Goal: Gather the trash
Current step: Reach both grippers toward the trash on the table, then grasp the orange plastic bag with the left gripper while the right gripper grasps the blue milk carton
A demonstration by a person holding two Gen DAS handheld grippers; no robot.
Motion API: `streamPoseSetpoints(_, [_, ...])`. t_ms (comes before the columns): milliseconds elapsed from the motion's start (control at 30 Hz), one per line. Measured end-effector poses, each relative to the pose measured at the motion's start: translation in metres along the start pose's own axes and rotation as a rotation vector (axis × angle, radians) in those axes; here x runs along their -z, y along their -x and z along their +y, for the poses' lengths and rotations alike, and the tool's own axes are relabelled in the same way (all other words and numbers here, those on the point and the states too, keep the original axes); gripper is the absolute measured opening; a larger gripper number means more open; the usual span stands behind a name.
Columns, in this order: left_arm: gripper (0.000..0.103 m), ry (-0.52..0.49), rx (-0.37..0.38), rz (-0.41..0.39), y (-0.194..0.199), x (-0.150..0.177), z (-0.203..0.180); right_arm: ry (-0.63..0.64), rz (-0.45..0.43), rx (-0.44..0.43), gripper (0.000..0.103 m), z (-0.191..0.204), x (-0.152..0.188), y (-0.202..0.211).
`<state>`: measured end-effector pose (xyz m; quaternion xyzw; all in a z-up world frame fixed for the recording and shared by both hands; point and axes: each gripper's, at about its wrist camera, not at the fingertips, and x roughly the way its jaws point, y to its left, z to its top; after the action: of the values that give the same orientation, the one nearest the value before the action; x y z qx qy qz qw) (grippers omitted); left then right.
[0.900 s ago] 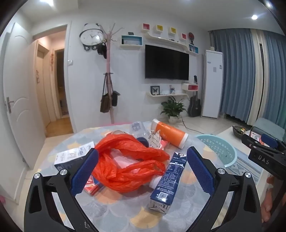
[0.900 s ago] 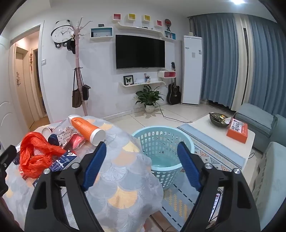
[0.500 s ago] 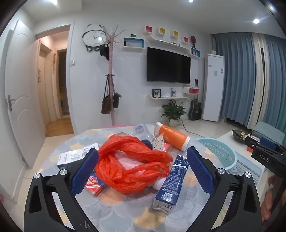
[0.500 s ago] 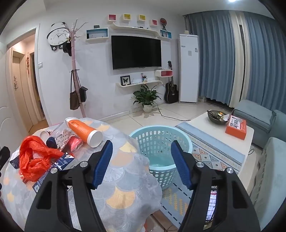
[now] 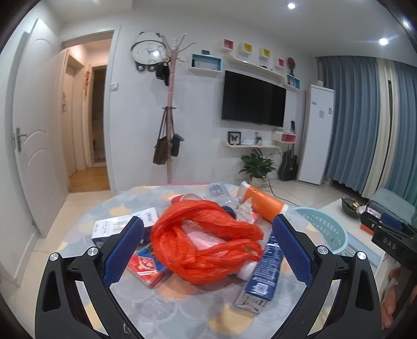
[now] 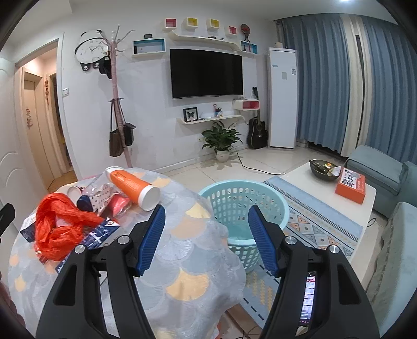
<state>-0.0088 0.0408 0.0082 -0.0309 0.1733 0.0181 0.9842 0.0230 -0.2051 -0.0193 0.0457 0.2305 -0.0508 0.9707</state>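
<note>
Over table [image 5: 182,307], both grippers' jaws gape wide, empty.

A living room with white walls, where a black television [image 6: 207,74] hangs below curved shelves and coloured wall boxes. A panda-shaped clock [image 6: 91,50] sits beside a pink coat stand [image 6: 118,104] hung with bags. Blue curtains [image 6: 333,83] cover the right side, next to a tall white air conditioner [image 6: 282,97]. A potted plant [image 6: 221,138] and a guitar [image 6: 257,130] stand on the pale tiled floor; ceiling spotlights [image 5: 291,5] glow overhead.
</note>
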Motion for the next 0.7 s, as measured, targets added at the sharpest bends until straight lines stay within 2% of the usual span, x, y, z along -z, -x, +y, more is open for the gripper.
streamPoseSetpoints(167, [0.096, 0.027, -0.001, 0.022, -0.005, -0.005, 0.02, 0.006, 0.011, -0.044, 0.066, 0.014, 0.002, 0.003])
streamPoseSetpoints(333, [0.096, 0.04, 0.073, 0.146, -0.036, -0.01, 0.047, 0.011, 0.057, -0.108, 0.066, 0.04, 0.004, 0.0])
streamPoseSetpoints(433, [0.094, 0.042, 0.057, 0.181, -0.059, -0.013, 0.061, 0.023, 0.096, -0.162, 0.066, 0.062, 0.005, -0.005])
streamPoseSetpoints(533, [0.088, 0.028, 0.062, 0.246, -0.089, -0.011, 0.07, 0.048, 0.137, -0.209, 0.066, 0.086, 0.008, -0.013])
streamPoseSetpoints(600, [0.08, 0.018, 0.069, 0.284, -0.105, -0.006, 0.073, 0.063, 0.163, -0.219, 0.066, 0.098, 0.011, -0.02])
streamPoseSetpoints(700, [0.076, 0.017, 0.074, 0.321, -0.125, 0.0, 0.077, 0.053, 0.22, -0.24, 0.066, 0.107, 0.014, -0.032])
